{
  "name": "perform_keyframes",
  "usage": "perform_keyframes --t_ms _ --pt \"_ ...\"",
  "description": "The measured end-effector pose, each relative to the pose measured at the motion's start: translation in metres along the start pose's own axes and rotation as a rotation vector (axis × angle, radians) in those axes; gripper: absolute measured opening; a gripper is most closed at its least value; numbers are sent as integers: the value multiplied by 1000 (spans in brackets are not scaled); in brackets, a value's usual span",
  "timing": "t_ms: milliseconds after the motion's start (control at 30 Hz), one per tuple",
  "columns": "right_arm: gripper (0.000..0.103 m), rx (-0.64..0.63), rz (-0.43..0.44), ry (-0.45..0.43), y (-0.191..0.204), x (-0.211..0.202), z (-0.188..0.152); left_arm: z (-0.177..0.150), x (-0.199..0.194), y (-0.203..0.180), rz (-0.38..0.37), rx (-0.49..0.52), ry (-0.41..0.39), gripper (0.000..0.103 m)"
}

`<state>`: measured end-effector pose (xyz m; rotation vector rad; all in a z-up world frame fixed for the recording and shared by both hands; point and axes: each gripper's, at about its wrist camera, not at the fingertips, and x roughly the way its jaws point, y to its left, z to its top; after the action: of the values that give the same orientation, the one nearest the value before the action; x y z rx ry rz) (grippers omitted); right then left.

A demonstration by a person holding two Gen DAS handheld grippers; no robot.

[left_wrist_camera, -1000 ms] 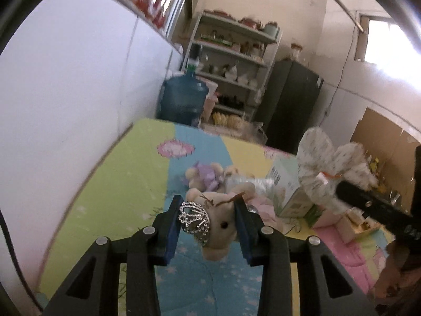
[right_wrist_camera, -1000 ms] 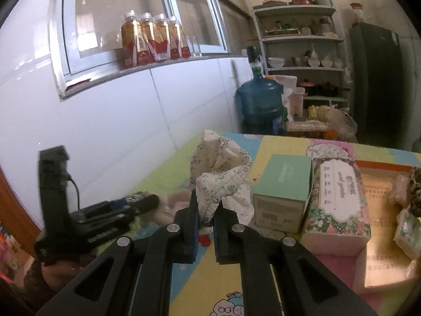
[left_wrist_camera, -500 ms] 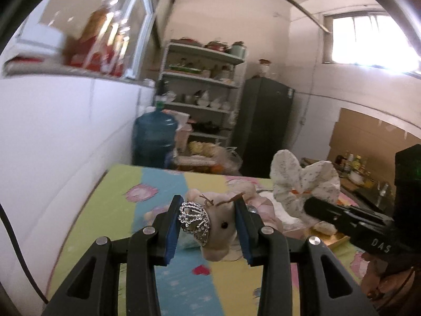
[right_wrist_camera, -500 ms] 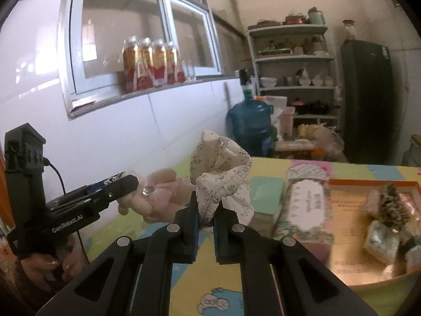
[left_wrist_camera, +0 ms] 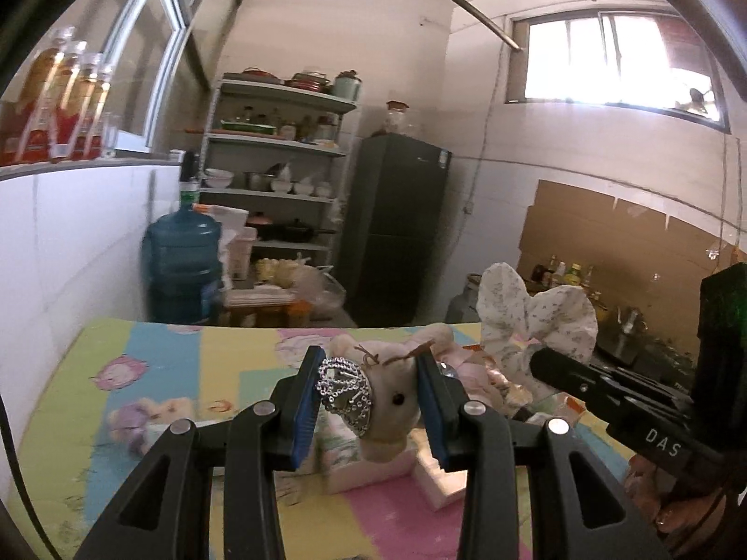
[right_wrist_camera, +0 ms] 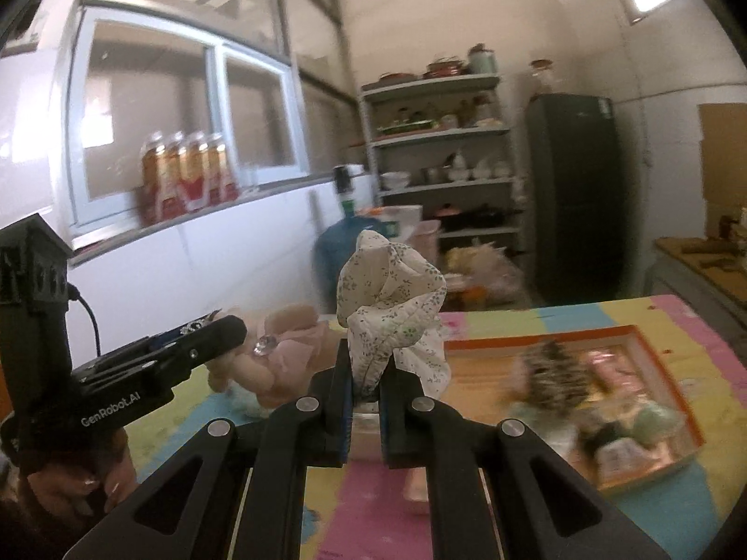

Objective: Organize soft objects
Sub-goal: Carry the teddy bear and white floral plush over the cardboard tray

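Observation:
My left gripper (left_wrist_camera: pixel 369 401) is shut on a beige plush toy (left_wrist_camera: pixel 394 401) with a silver crown, held above the colourful play mat (left_wrist_camera: pixel 224 373). The right wrist view shows this left gripper (right_wrist_camera: pixel 240 333) at the left, the plush toy (right_wrist_camera: pixel 289 340) at its tip. My right gripper (right_wrist_camera: pixel 364 396) is shut on a bunched white floral cloth (right_wrist_camera: pixel 392 298) that stands up from its jaws. In the left wrist view the right gripper (left_wrist_camera: pixel 541 364) carries the floral cloth (left_wrist_camera: pixel 537 312) at the right. An orange-rimmed tray (right_wrist_camera: pixel 646 350) with several soft items lies on the mat to the right.
A small purple plush (left_wrist_camera: pixel 135 420) lies on the mat at the left, and pale tissue packs (left_wrist_camera: pixel 341 448) sit below my left gripper. Beyond the mat stand a blue water jug (left_wrist_camera: pixel 182 270), a shelf rack (left_wrist_camera: pixel 280 177) and a dark fridge (left_wrist_camera: pixel 397 233). Bottles (right_wrist_camera: pixel 186 177) line the window ledge.
Both grippers have risen and swung to the right with the plush toy and the floral cloth still held. The orange-rimmed tray has come further into the right wrist view.

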<state>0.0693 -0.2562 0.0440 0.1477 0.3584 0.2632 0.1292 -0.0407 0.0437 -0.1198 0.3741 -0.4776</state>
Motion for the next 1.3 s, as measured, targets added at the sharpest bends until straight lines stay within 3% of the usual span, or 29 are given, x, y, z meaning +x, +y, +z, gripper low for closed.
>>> perform_keyframes --t_ms 567,933,1300 --pt "9 69 -160 -36 -107 -26 1 0 80 -76 -40 -10 36 39" --pt "10 118 -184 -14 -156 -15 -7 -8 130 -112 -61 9 92 39" --pt "10 158 -189 49 -196 20 -16 -35 185 -138 -30 76 206 39"
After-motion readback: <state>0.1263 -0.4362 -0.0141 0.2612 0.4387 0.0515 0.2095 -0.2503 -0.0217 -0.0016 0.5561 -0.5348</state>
